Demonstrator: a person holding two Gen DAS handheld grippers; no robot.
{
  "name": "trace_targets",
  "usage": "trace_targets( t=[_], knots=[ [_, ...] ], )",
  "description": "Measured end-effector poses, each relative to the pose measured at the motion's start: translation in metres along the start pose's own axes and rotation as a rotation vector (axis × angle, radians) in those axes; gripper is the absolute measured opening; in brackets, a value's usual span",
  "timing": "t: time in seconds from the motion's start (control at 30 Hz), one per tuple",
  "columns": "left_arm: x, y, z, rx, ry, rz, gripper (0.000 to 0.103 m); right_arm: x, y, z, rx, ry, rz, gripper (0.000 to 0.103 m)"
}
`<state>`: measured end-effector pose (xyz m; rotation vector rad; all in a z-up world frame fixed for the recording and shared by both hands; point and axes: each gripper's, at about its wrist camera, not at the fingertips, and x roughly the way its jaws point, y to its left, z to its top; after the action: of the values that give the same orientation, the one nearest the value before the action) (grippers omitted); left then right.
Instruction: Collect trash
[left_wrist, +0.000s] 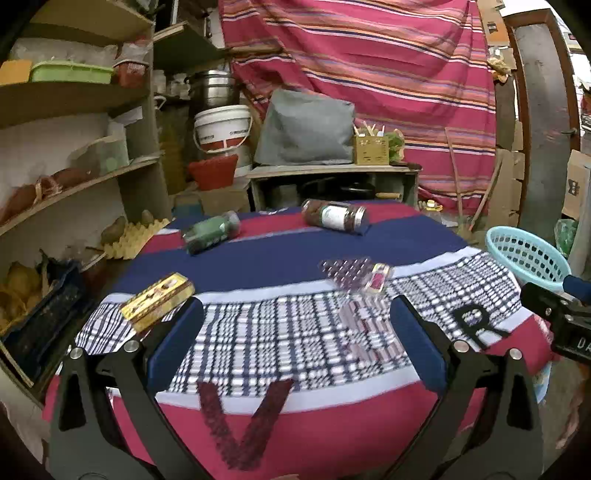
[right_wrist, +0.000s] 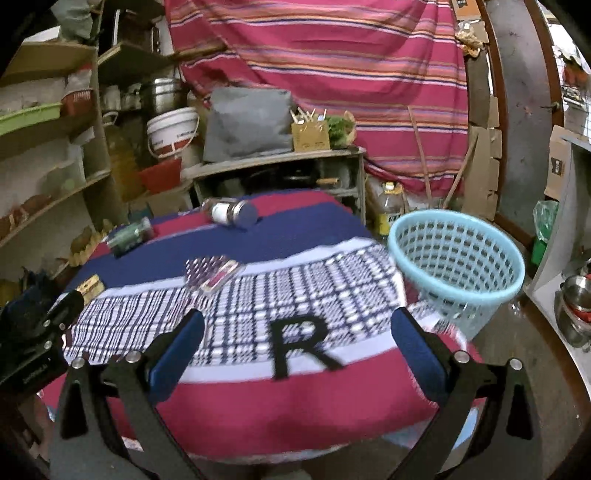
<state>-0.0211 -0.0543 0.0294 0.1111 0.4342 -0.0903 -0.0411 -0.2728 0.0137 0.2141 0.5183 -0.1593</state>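
Note:
On the cloth-covered table (left_wrist: 280, 258) lie a yellow flat box (left_wrist: 157, 301) at the left, a green-filled jar (left_wrist: 211, 230) and a brown jar with a white label (left_wrist: 334, 216) on their sides at the back, and a clear blister pack with a pink item (left_wrist: 356, 275) in the middle. My left gripper (left_wrist: 295, 332) hovers open above the near checked part, nothing between its fingers. My right gripper (right_wrist: 297, 339) is open too, over the black letter R (right_wrist: 301, 345). A light blue mesh basket (right_wrist: 458, 262) stands at the table's right edge.
Wooden shelves (left_wrist: 74, 177) with bags and produce rise at the left. Behind the table is a low cabinet (left_wrist: 332, 181) with a grey cushion, a white bucket (left_wrist: 221, 127) and a striped hanging cloth (left_wrist: 369, 55). Metal bowls (right_wrist: 576, 306) sit at the right.

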Motion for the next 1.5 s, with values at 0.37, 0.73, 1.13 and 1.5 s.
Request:
trace_targets(
  t=[0.37, 0.73, 1.13, 1.5],
  knots=[
    [-0.015, 0.025, -0.021, -0.045, -0.029, 0.024, 0.098, -0.036, 0.047, -0.031, -0.091, -0.094, -0.017, 0.099],
    [-0.021, 0.037, -0.031, -0.048, -0.065, 0.046, 0.098, -0.039, 0.060, -0.047, -0.127, -0.088, -0.039, 0.099],
    [-0.016, 0.037, -0.036, -0.030, -0.037, 0.002, 0.098, -0.035, 0.058, -0.049, -0.114, -0.096, -0.030, 0.099],
    [-0.014, 0.039, -0.036, -0.024, -0.008, -0.028, 0.098, -0.023, 0.057, -0.048, -0.095, -0.060, -0.016, 0.099]
  ],
)
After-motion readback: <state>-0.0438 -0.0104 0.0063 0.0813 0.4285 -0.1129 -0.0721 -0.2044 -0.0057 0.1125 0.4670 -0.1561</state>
